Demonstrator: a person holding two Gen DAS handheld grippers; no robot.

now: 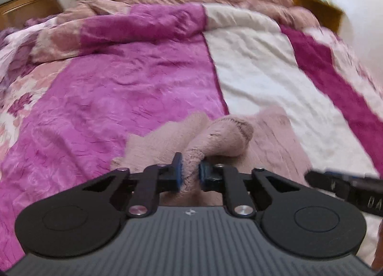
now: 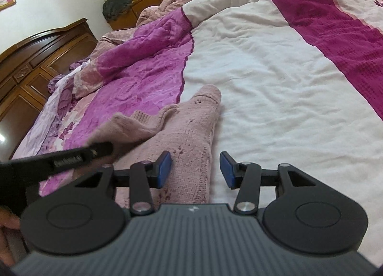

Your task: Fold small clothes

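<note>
Left wrist: left gripper [image 1: 190, 169] clamped on pink knit garment [image 1: 229, 132]; right gripper [image 2: 195, 169] half-open above it.

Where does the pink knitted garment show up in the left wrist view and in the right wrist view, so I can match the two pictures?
Left wrist view: the pink knitted garment lies low in the centre, a bunched part pinched in the left hand-held gripper.
Right wrist view: it runs from centre down to lower left, partly between the open pads of the right hand-held gripper.
Shared landmark: the seam where magenta meets white on the bedspread, just beyond the garment.
</note>
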